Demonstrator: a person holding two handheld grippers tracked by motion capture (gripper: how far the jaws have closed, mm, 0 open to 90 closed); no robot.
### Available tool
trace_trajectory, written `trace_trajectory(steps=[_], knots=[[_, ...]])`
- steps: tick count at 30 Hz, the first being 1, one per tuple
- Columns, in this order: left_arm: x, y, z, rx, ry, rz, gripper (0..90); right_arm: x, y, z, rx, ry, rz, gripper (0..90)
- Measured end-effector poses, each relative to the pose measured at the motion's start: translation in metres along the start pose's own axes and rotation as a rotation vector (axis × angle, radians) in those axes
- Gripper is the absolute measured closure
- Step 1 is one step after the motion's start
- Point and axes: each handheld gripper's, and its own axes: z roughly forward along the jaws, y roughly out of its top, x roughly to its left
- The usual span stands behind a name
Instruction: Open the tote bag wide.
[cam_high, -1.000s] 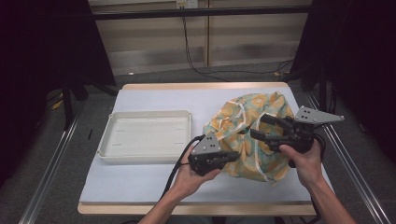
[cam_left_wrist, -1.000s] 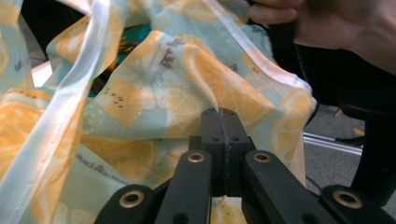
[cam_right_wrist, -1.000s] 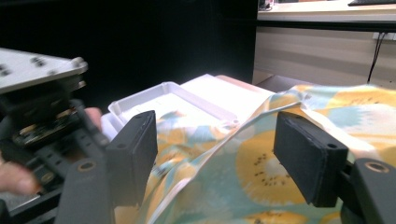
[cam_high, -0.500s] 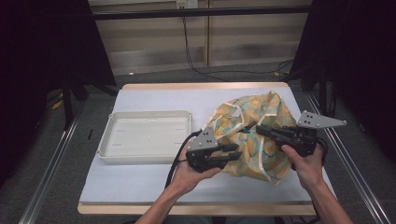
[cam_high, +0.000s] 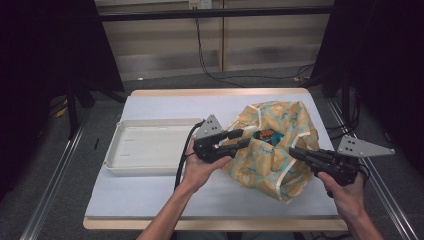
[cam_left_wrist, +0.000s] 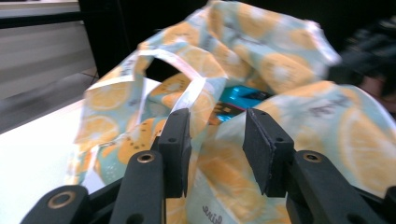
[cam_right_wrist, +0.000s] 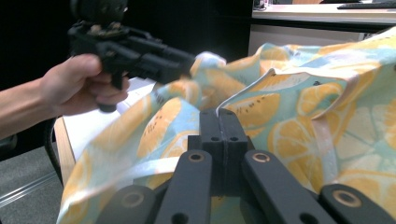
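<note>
The left gripper (cam_high: 239, 139) has just been opening its jaws, bag cloth loose between them. The right gripper (cam_high: 295, 153) is clamped tight, seemingly pinching the one orange-print bag (cam_high: 280, 150) at the table's (cam_high: 150, 195) right side. One white tray (cam_high: 145, 147) lies left.

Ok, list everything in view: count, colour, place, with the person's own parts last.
Fabric bag: one, pale blue with orange-slice print and white straps, right half of the table, mouth open.
Packet: one, bright blue, inside the bag; what it is I cannot tell.
Tray: one, white, left half of the table.
Table: one, white top with wooden edge.
Left gripper: one, black, jaws apart and just opening, at the bag's near-left edge.
Right gripper: one, black, jaws shut at the bag's right side; whether they pinch fabric is unclear.
Hands: two, one on each gripper.
</note>
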Motion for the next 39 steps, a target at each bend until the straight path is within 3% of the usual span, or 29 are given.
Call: trace_trajectory(steps=[3,7,12,15,16,18,20,22,26,28,30,33,34,37,38,39], knots=[[0.010,0.004,0.004,0.002,0.046,-0.020,63.1,0.002,-0.003,-0.008,0.004,-0.005,-0.005,90.0],[0.020,0.005,0.009,0.004,0.066,-0.044,63.3,0.007,-0.006,-0.016,0.007,-0.015,-0.013,90.0],[0.023,0.002,0.016,0.064,0.096,0.008,59.6,0.012,-0.014,-0.029,0.028,-0.021,-0.015,90.0],[0.028,-0.003,0.015,0.074,0.104,-0.012,60.1,0.014,-0.019,-0.037,0.040,-0.036,-0.021,90.0],[0.030,-0.005,0.016,0.084,0.108,-0.013,65.6,0.014,-0.024,-0.042,0.045,-0.051,-0.018,90.0],[0.034,-0.010,0.018,0.111,0.100,-0.009,67.9,0.014,-0.027,-0.045,0.050,-0.056,-0.013,90.0],[0.036,-0.014,0.018,0.113,0.065,-0.017,86.4,0.013,-0.034,-0.052,0.055,-0.063,-0.004,90.0],[0.036,-0.017,0.018,0.107,0.052,-0.022,90.0,0.015,-0.038,-0.056,0.071,-0.067,-0.009,90.0],[0.041,-0.022,0.015,0.109,0.056,-0.050,90.0,0.014,-0.043,-0.066,0.066,-0.084,0.000,90.0],[0.047,-0.023,0.009,0.105,0.094,-0.069,90.0,0.013,-0.045,-0.067,0.070,-0.083,-0.003,90.0],[0.055,-0.026,0.003,0.093,0.098,-0.100,90.0,0.012,-0.050,-0.069,0.096,-0.101,-0.011,90.0],[0.060,-0.034,-0.001,0.097,0.105,-0.120,90.0,0.009,-0.059,-0.069,0.117,-0.113,0.012,90.0],[0.060,-0.037,-0.001,0.099,0.106,-0.122,90.0,0.007,-0.066,-0.064,0.147,-0.117,0.030,90.0],[0.058,-0.042,0.000,0.097,0.091,-0.126,89.9,0.005,-0.068,-0.061,0.164,-0.125,0.036,90.0],[0.056,-0.042,0.000,0.092,0.073,-0.129,80.0,0.005,-0.065,-0.062,0.153,-0.119,0.051,87.5],[0.053,-0.041,0.000,0.089,0.065,-0.126,80.0,0.005,-0.065,-0.062,0.153,-0.119,0.051,87.5]])
